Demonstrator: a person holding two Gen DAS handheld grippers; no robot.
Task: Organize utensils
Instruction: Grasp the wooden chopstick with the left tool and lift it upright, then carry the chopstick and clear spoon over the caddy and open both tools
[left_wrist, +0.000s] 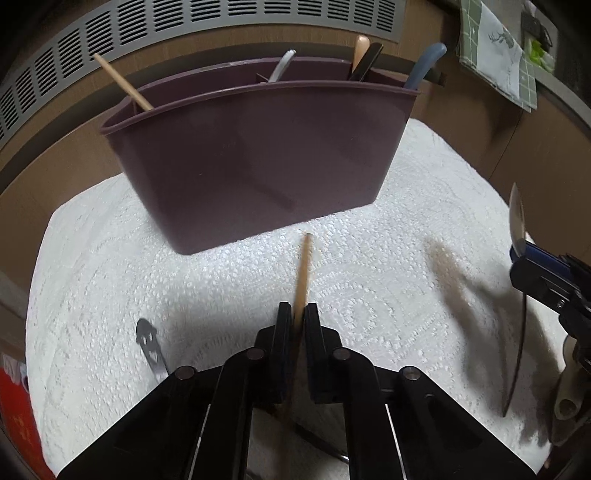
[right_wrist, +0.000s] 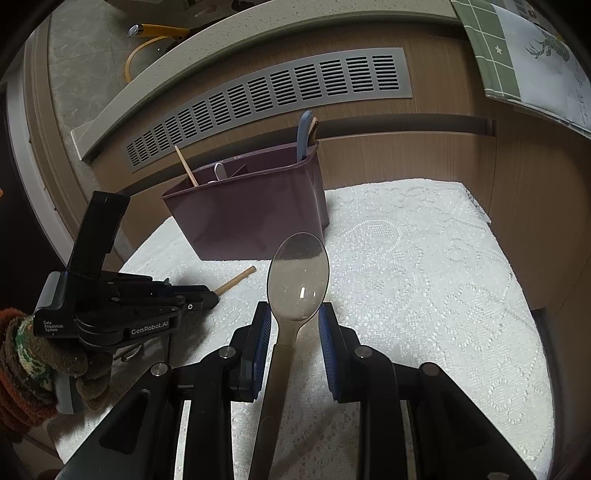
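The big white bumpy cloth fills the lower part of both views, and the dark purple plastic bin with dividers stands on it in the upper middle. Some tools already stick out of the bin: one thin wooden chopstick at the upper left, and a pale blue handle at the upper right. In the right wrist view, the shiny metal spoon sits in the middle of the frame, between the blue pads of the right gripper. The pads stand partly apart, and it is hard to tell if they press on the handle. In the left wrist view, the left gripper at the bottom middle is squeezed tight on a second thin wooden chopstick, whose tip points up toward the bin. A small flat metal piece with holes lies on the cloth at the lower left. To do this step well, the person should likely lift the chopstick clear of the front wall, tip it upright, and drop it in the left slot beside its twin.
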